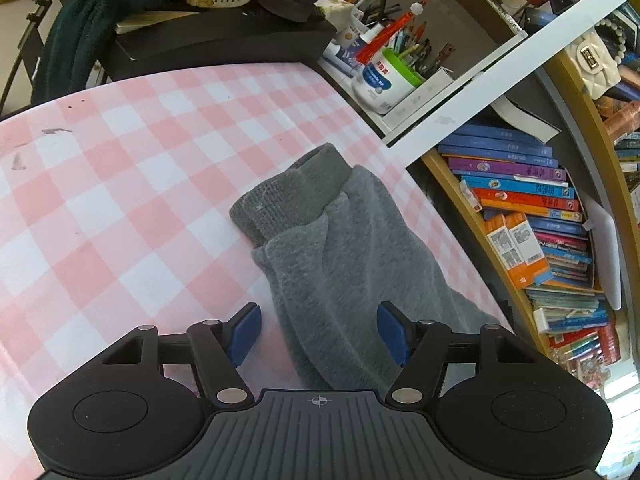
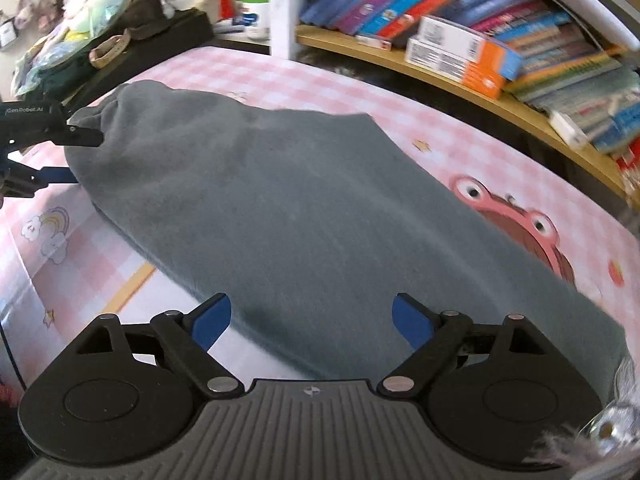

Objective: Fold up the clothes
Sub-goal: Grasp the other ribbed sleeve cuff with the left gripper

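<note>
The left gripper (image 1: 319, 334) and right gripper (image 2: 311, 322) were built of black linkages with silver pivot screws. Blue pads (image 1: 245, 334) were fitted inside the fingers. A ribbed grey plate with a crosshair mark was seen behind them.

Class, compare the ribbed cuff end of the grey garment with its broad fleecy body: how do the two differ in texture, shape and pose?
The ribbed cuff shows fine knitted ridges; the broad body is smooth and fleecy. The cuff is narrow and bunched, doubled over itself; the body spreads wide and nearly flat. The cuff lies ahead of the open left gripper; the body lies before the open right gripper. Both are grey and rest on the pink checked cloth.
</note>
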Motion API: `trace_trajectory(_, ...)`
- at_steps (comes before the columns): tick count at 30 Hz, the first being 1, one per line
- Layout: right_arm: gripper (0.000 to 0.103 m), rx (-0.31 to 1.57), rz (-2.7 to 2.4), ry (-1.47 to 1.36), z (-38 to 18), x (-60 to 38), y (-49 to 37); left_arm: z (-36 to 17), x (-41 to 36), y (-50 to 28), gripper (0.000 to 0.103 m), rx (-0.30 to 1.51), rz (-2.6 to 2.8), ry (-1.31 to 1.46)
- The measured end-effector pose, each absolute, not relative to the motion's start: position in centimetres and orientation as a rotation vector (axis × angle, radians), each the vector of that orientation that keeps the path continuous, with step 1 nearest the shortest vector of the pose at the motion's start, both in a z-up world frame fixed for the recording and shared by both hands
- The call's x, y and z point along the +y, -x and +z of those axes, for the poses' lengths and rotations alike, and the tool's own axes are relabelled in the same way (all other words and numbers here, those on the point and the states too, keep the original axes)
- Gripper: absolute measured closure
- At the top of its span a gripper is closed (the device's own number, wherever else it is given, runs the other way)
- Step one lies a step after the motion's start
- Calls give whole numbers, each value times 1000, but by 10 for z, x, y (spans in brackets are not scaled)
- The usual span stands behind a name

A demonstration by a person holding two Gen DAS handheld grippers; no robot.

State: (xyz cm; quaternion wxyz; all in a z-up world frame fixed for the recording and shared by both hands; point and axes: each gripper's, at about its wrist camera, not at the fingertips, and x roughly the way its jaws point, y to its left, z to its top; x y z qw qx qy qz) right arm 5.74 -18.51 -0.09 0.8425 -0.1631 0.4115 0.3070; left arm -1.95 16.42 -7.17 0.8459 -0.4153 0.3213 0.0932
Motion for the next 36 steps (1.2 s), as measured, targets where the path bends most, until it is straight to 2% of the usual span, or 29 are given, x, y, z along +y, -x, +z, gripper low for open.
trace_trajectory(6,16,855,665,279,1,-145,-83,-80,172,16,39,616,201,1007)
trace_trajectory(11,17,862,689,343,-8,-115,-79,-82,174,13,39,597,212,1049)
trace_trajectory(30,18,855,738,393,-16,-96,-66,-90,182,7,41,530,202,1124)
trace_trajectory(33,18,865,749,405,-18,-96,-63,-91,183,7,50,523,216,1125)
trace_trajectory(35,18,871,755,413,-20,-96,-61,-93,183,7,69,529,236,1123)
trace_trajectory(36,18,874,759,417,-20,-97,-60,-94,184,7,74,531,243,1126)
